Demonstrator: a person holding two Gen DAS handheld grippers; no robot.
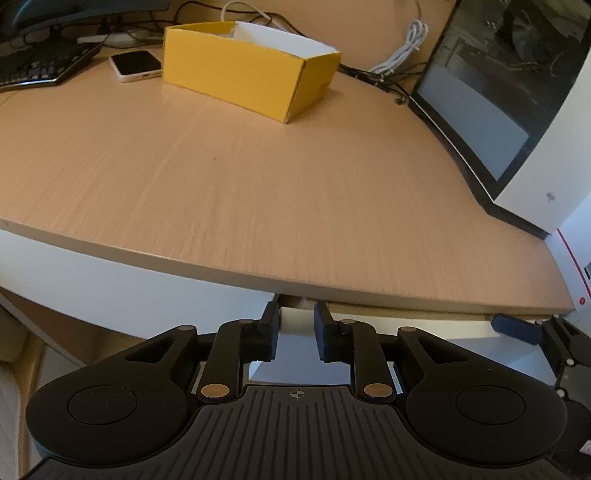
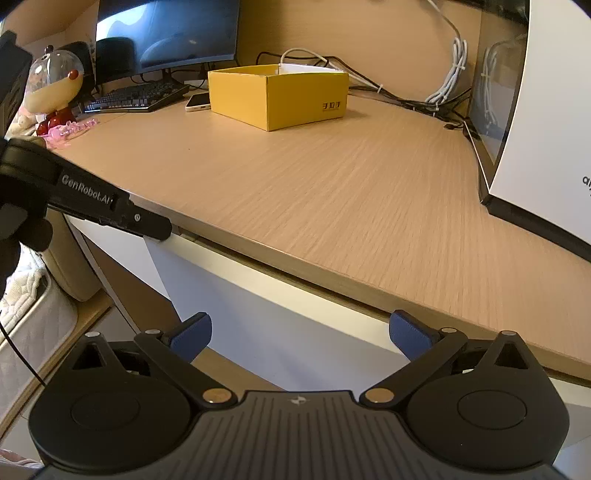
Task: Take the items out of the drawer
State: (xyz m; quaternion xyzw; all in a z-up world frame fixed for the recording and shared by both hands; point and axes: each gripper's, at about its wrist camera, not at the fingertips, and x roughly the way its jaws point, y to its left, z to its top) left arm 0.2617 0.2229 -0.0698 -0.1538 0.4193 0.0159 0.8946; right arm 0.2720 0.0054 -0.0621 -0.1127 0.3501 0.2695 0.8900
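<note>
Desk (image 2: 332, 192), pale wood, carrying a yellow box (image 2: 277, 94) toward 12 o'clock. Drawer (image 2: 266, 314), white-fronted, directly beneath the desk edge, long axis along that edge, pulled out only a crack. Left gripper (image 1: 295, 328), jaws partly parted astride the drawer's top lip, contact uncertain; right gripper (image 2: 301, 338), spread wide, empty, drawer front at 12 o'clock.

You had a yellow cardboard box (image 2: 277, 96) standing open on the wooden desk (image 2: 332, 192), a white phone (image 2: 197, 101) lying just beside it. A black keyboard (image 2: 136, 96) sat before the monitor (image 2: 166, 33), and a round-headed figurine (image 2: 55, 88) stood nearby.
</note>
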